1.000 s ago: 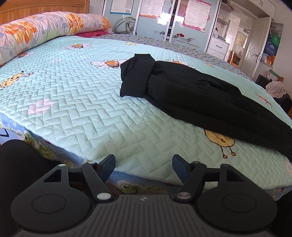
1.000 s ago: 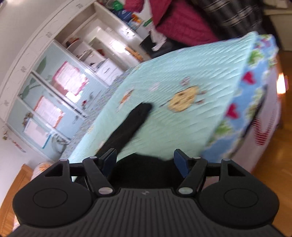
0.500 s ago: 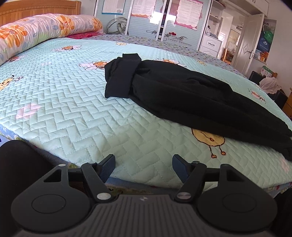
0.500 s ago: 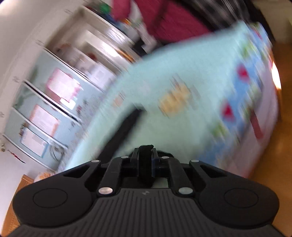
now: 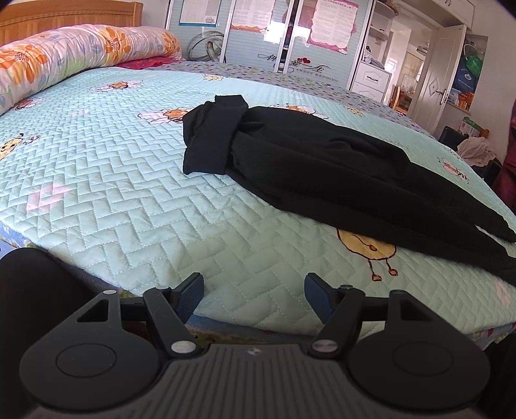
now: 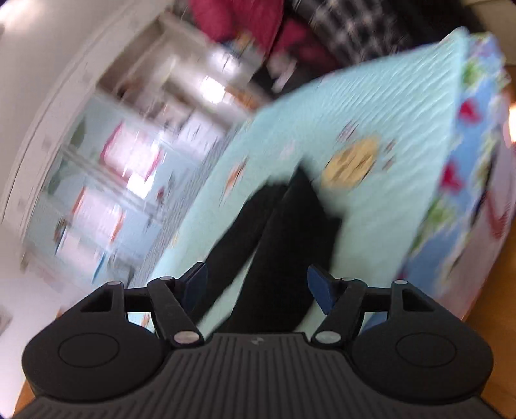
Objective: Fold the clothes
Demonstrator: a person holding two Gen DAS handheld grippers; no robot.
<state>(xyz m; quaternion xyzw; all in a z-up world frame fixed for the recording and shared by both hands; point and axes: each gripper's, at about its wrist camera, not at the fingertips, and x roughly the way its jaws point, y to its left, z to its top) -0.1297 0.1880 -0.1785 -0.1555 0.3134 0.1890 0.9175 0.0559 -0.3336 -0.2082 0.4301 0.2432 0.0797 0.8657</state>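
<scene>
**Black trousers on the bed, both tools spread**

The trousers [image 5: 322, 170] lie flat on the quilt [image 5: 129, 193] of the bed, running from the middle of the left wrist view toward its right edge. Their near-left end is a broad band of doubled-over cloth, with the rest of the garment fanning out to the right in overlapping layers. A yellow cartoon print on the quilt shows just beside the lower edge of the cloth.

The left tool [image 5: 254, 291] hangs over the near edge of the bed, its fingers wide apart with nothing between them. It is well apart from the trousers, with bare quilt between.

At the head of the bed a flowered pillow [image 5: 80, 54] lies along a wooden headboard [image 5: 64, 13]. Beyond the bed stands a wardrobe [image 5: 290, 42] with papers stuck on its doors, and to the right a white door [image 5: 441, 74].

The right wrist view is tilted and heavily blurred. The right tool [image 6: 256, 287] also has its fingers spread, holding nothing. Black cloth of the trousers [image 6: 283, 232] runs up from between the fingers onto the quilt [image 6: 387, 112], seemingly splitting into two strips higher up. Whether the fingers touch the cloth cannot be told through the blur. A blue patterned border [image 6: 458, 193] hangs down the side of the bed, with wooden floor [image 6: 493, 306] beside it.
</scene>
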